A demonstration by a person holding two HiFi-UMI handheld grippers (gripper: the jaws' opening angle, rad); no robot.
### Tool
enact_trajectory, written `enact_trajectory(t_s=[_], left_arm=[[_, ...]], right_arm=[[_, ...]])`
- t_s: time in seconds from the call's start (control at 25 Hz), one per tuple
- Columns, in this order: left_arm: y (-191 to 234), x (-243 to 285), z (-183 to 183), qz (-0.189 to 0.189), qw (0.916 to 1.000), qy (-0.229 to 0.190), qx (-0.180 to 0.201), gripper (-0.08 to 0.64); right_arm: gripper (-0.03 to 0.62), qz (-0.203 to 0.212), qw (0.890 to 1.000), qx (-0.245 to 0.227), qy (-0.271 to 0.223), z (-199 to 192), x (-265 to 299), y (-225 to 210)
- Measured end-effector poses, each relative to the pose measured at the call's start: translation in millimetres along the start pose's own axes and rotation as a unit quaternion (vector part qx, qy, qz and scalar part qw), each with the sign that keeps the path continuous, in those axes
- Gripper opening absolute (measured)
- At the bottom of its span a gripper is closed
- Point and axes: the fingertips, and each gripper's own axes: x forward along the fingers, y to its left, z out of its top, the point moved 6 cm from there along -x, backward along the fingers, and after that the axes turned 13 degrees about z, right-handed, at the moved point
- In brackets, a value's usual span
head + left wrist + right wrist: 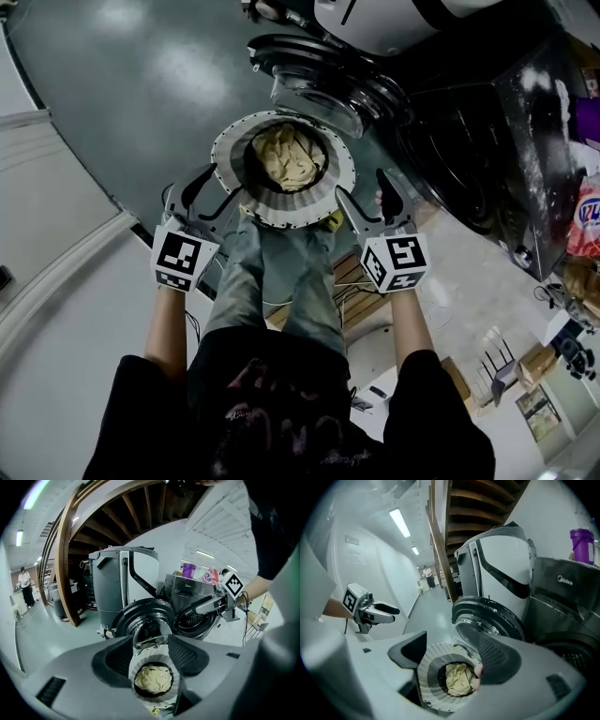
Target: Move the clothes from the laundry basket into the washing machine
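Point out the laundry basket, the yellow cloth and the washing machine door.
laundry basket point(225, 164): head view, on its white rim.
yellow cloth point(286, 155): head view, middle of the bundle.
washing machine door point(490, 605): right gripper view, on its black ring.

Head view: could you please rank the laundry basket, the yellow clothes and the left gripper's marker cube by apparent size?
1. Laundry basket.
2. Yellow clothes and marker cube look alike; the cube is nearer the camera, so unranked.

The laundry basket point(272, 212) stands open on top; the open washer door point(317, 97) crowds its far rim.
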Motion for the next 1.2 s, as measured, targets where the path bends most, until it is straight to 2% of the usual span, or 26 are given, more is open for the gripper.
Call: enact_trajectory(t_s=[0.24,0.52,0.64,0.88,1.2], left_arm=[[-1,28,-23,-0.004,0.9998,0.018,0.0,0.235],[-8,63,-59,-0.036,0.9983,0.039,0.023,0.235],[-18,75,-74,-0.058,0.996,0.05,0.045,0.235],[-31,89,-100,-0.096,0.9918,0.059,0.06,0.236],[-32,117,-149,-0.113,0.9874,0.075,0.081,0.236]], right_arm=[[0.35,0.022,1.0,-0.007,0.018,-15,25,-19],[0.35,0.049,0.997,-0.01,0.058,-64,59,-22],[0.35,0.047,0.997,-0.001,0.059,-82,63,-20],[0.35,0.033,0.998,0.018,0.059,-115,73,-21],[0.35,0.039,0.996,0.011,0.086,-163,101,-21]])
